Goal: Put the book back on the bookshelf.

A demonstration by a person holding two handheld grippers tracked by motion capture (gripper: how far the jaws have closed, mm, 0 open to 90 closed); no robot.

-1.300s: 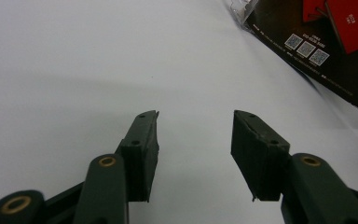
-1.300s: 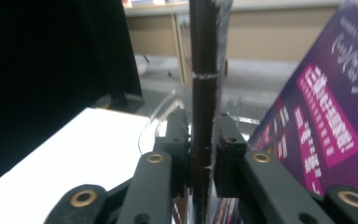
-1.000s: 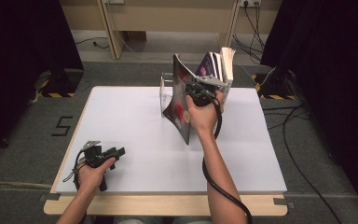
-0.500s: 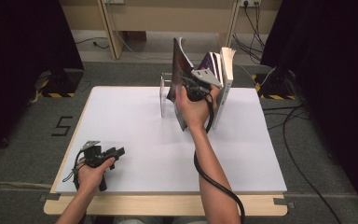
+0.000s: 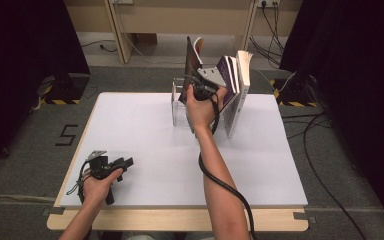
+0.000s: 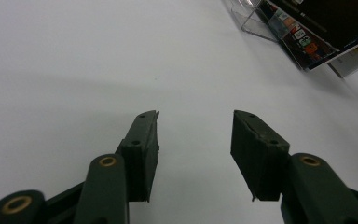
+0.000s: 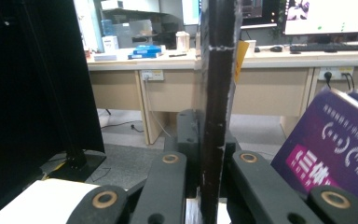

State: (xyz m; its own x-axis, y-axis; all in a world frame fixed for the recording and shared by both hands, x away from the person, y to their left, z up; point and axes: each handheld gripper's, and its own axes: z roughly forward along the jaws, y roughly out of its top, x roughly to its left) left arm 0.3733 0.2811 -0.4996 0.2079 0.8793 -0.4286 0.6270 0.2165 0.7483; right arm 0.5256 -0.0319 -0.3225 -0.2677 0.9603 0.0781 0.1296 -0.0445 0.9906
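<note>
— Standing at about twelve o'clock on the white table (image 5: 130,130), a clear rack (image 5: 176,102) is seen; what is kept in it?

— A purple-covered book (image 5: 228,75) and a pale book (image 5: 242,85) are seen leaning together at the rack's three o'clock side. Whether they rest inside the rack or just beside it cannot be told. In the left gripper view the clear rack (image 6: 256,18) is seen at one o'clock, with a printed cover (image 6: 307,42) sloping against it.

— Where is the dark book, and how is it oriented?

— The dark book (image 5: 191,62) is held above the rack, between its clear uprights and the purple-covered book. Its long axis is kept nearly upright, the top edge pointing to twelve o'clock with a slight tilt. In the right gripper view the dark book (image 7: 218,93) is seen edge-on, running straight up the middle, with the purple-covered book (image 7: 331,140) at four o'clock.

— And the grippers?

— The right gripper (image 5: 200,90) is clamped on the dark book's lower part, one jaw pressed on each face. The left gripper (image 5: 122,164) is held low at seven o'clock on the table, its jaws parted with nothing between them, as the left gripper (image 6: 196,135) view confirms.
</note>
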